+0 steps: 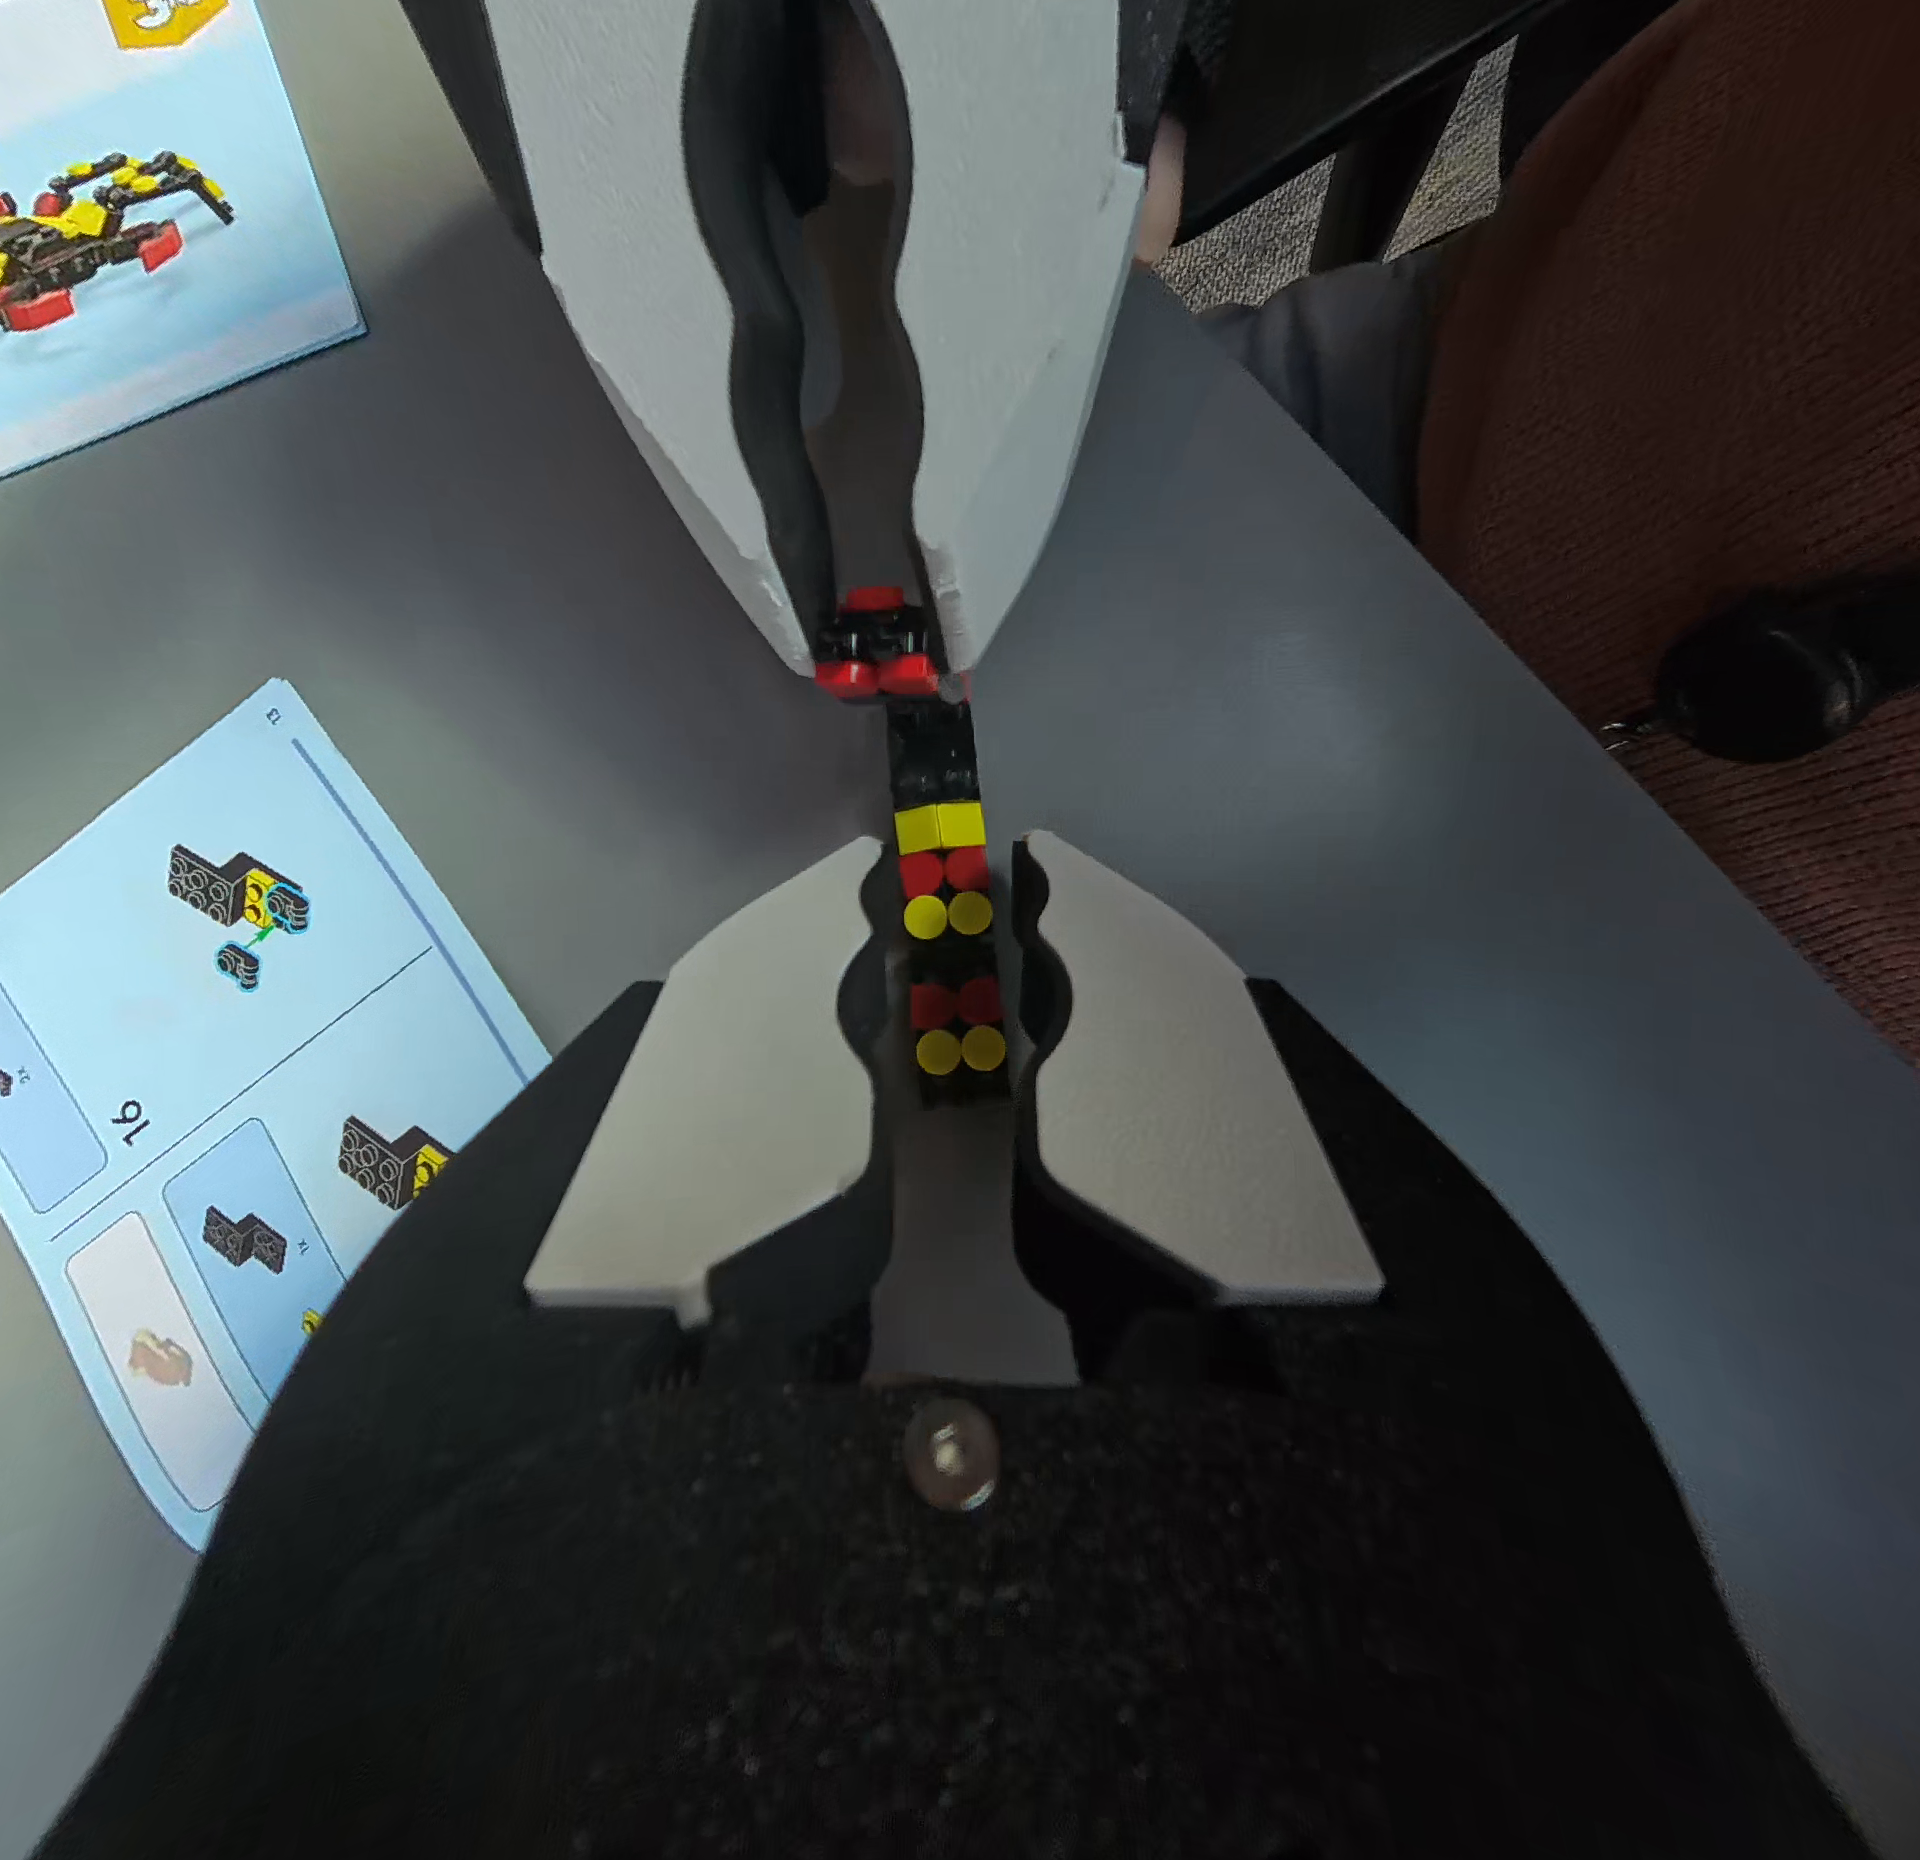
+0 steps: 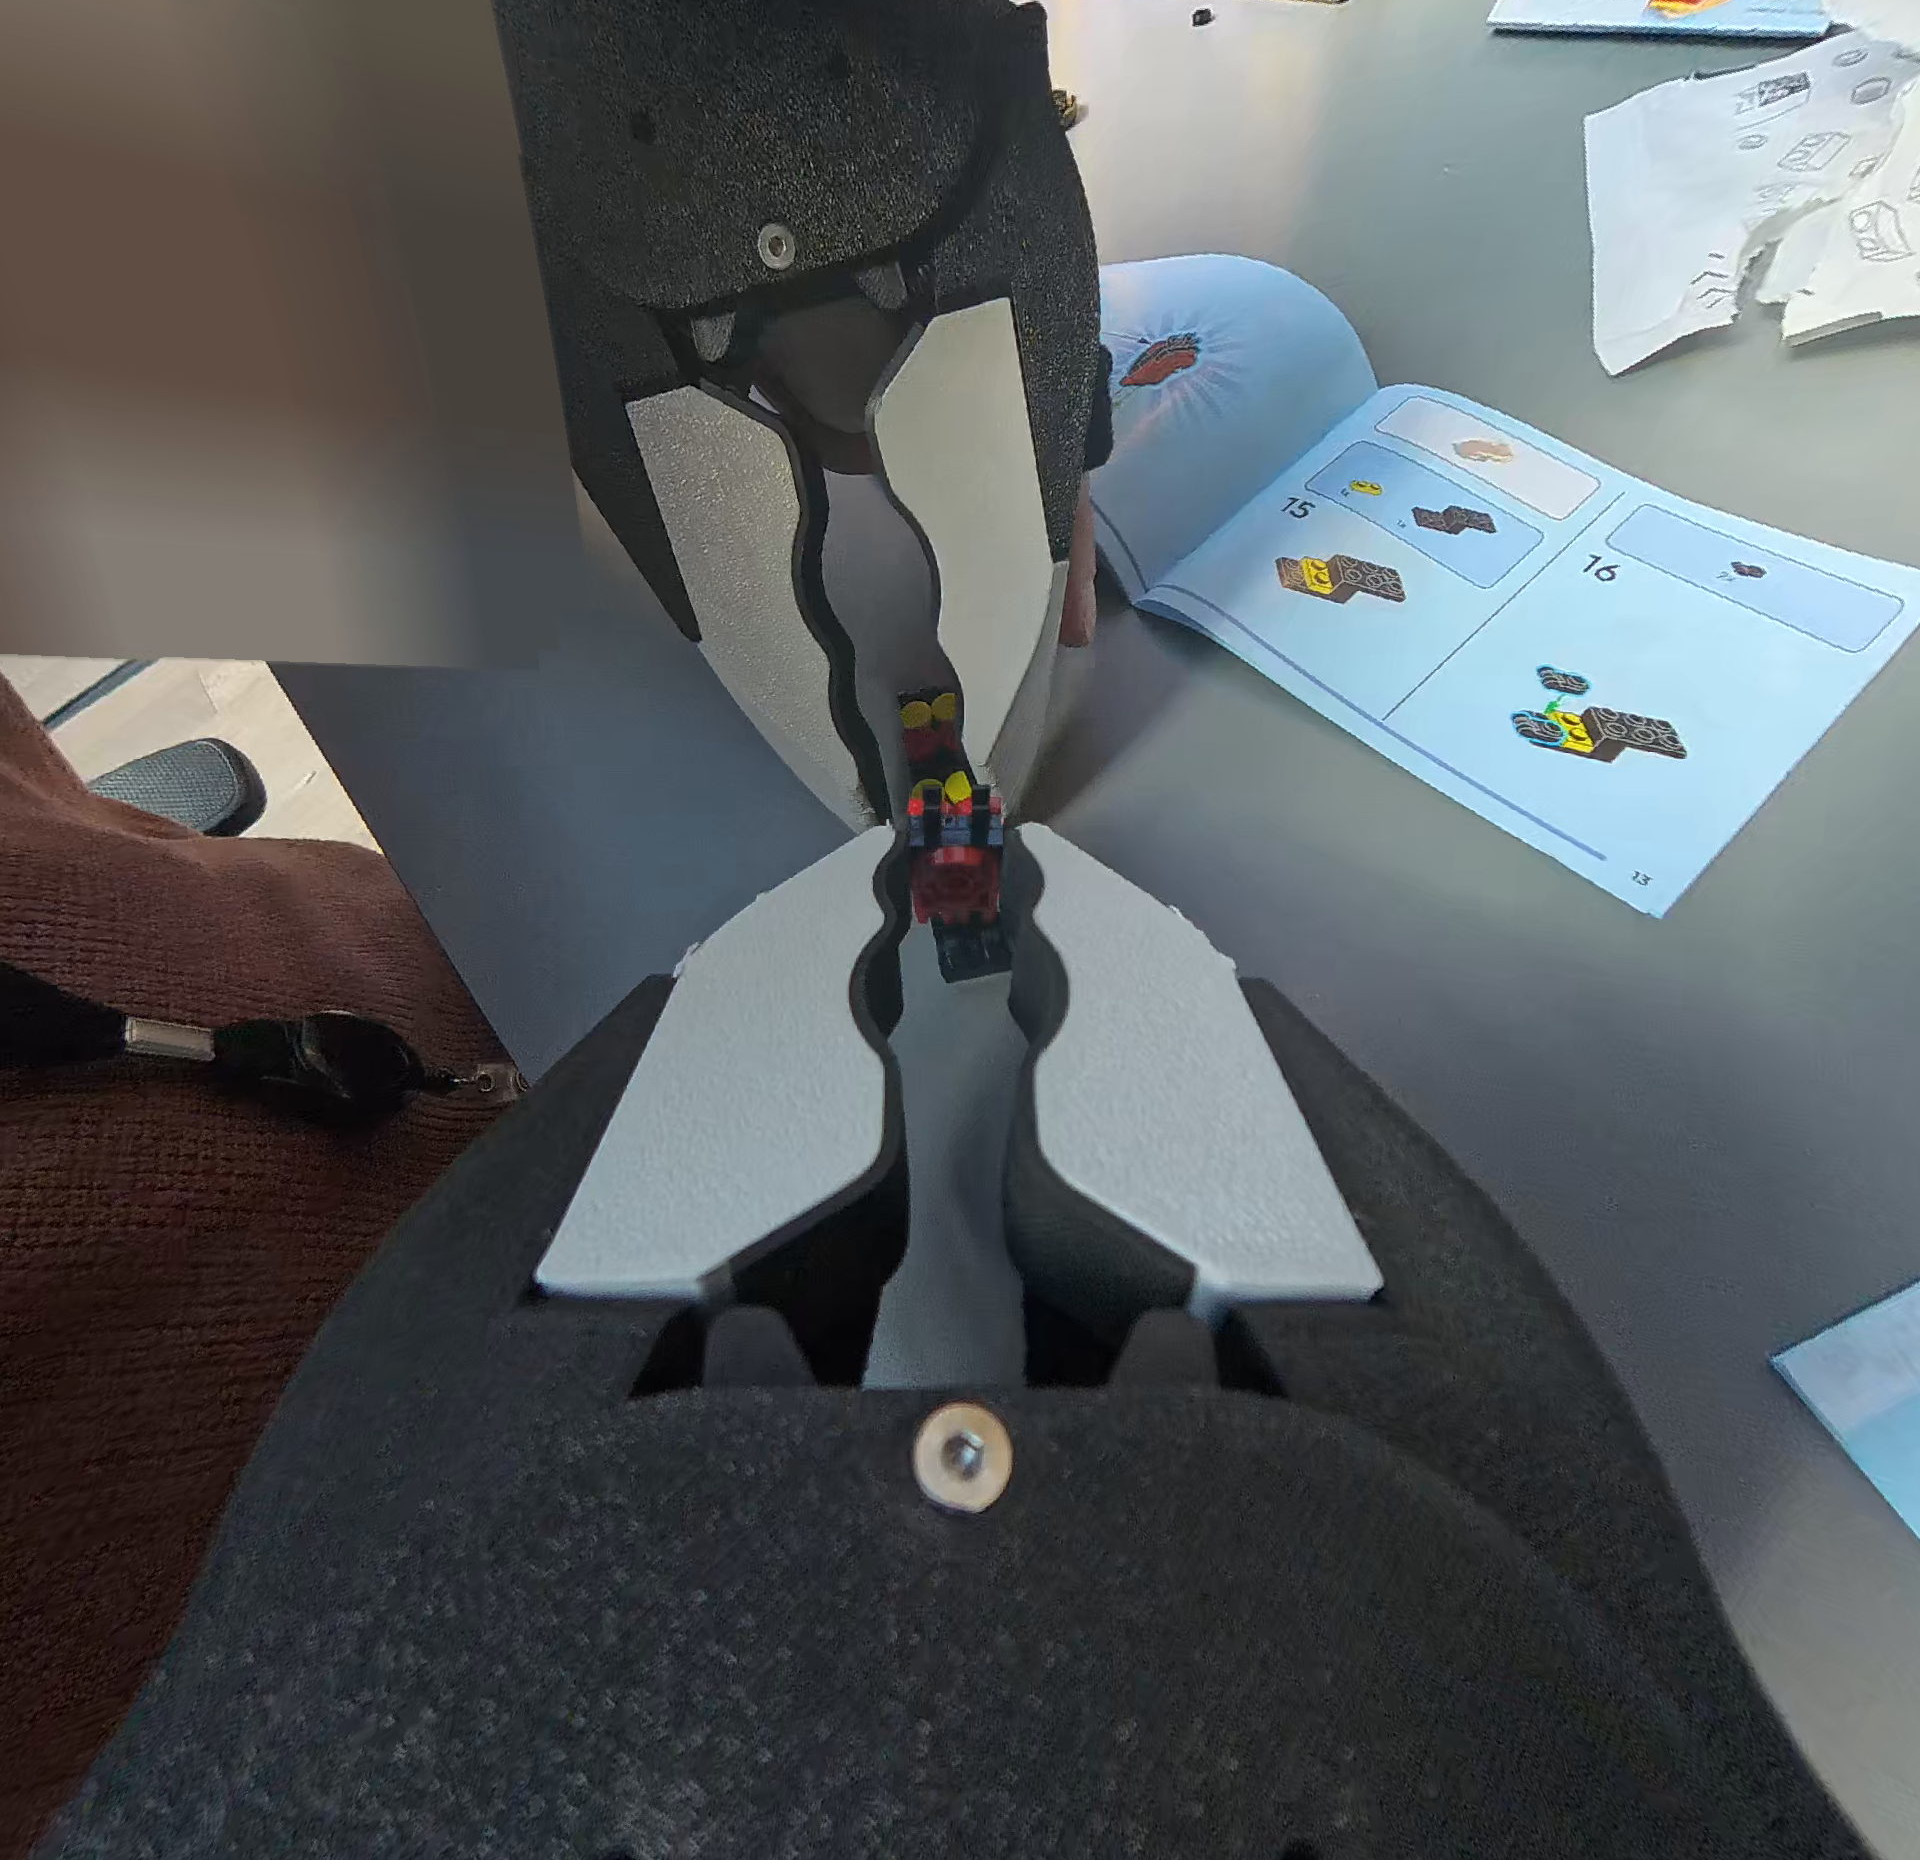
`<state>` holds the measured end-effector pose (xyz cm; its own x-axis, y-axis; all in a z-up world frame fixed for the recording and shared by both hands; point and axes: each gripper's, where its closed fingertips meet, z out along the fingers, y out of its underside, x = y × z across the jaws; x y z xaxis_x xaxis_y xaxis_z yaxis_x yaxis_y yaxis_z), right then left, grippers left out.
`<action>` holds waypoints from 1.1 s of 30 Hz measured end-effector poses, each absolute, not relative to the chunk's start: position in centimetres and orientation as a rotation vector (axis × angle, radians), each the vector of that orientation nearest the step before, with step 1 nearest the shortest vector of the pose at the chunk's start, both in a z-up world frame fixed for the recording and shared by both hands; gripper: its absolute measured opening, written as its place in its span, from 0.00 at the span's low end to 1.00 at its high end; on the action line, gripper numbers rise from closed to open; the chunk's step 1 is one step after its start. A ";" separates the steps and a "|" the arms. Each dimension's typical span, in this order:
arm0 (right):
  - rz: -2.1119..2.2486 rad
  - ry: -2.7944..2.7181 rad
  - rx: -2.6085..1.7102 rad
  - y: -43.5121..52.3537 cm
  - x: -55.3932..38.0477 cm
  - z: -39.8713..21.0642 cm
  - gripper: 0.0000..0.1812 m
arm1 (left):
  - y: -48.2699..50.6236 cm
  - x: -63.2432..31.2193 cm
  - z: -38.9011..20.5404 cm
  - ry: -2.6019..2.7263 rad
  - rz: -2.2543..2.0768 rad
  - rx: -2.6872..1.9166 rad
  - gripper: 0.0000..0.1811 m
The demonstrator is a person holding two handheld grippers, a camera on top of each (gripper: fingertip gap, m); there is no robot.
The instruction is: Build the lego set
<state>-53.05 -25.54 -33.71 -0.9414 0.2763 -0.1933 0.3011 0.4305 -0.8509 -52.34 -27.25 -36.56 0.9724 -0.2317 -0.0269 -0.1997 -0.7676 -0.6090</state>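
My left gripper (image 1: pixel 951 854) has pale grey fingers on a speckled black body; my right gripper (image 2: pixel 951 844) matches it. The lego strip (image 1: pixel 951 937) is black, with one yellow band and alternating pairs of red and yellow round studs. The end piece (image 1: pixel 873 647) is black with red parts. The table (image 1: pixel 1195 688) is plain dull grey. The open instruction booklet (image 2: pixel 1538 615) is light blue, printed with black-and-yellow brick diagrams. My sleeve (image 2: pixel 156 979) is brown ribbed knit.
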 end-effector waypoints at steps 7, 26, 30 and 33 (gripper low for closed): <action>-1.587 2.691 0.435 -25.6 -51.9 -33.8 0.09 | -27.2 -52.2 -37.4 0.388 -0.104 -2.489 0.09; -1.892 2.704 0.471 -24.8 -48.9 -34.0 0.09 | -26.6 -49.4 -37.5 0.470 -0.126 -2.452 0.09; -1.858 2.731 0.501 -24.8 -49.1 -34.3 0.09 | -26.6 -49.4 -37.5 0.467 -0.130 -2.443 0.09; -1.846 2.738 0.499 -24.8 -49.1 -34.4 0.09 | -26.6 -49.4 -37.5 0.467 -0.128 -2.444 0.09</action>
<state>-49.11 -24.78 -34.38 -0.9363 0.3512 -0.0019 0.1336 0.3510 -0.9268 -49.44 -26.57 -37.51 0.9323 -0.3610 -0.0230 -0.2988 -0.7328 -0.6114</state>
